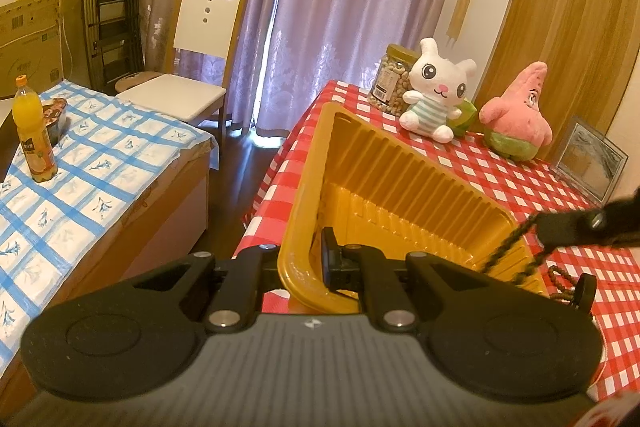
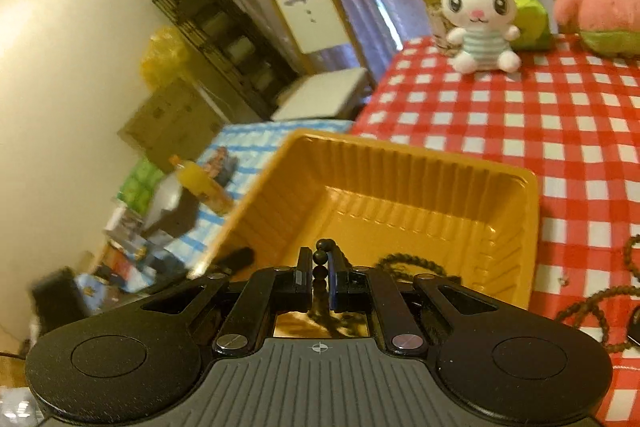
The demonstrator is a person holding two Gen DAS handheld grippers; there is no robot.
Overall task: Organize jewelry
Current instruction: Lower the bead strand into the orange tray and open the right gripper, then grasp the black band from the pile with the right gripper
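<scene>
Right claw [image 2: 319,281] hides bead bracelet [image 2: 320,259] lower part.

Left gripper [image 1: 308,263] clamped — right gripper [image 2: 319,273] clamped.

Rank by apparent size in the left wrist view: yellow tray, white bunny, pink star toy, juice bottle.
1. Yellow tray, nearest the camera.
2-3. White bunny and pink star toy look alike.
4. Juice bottle.
</scene>
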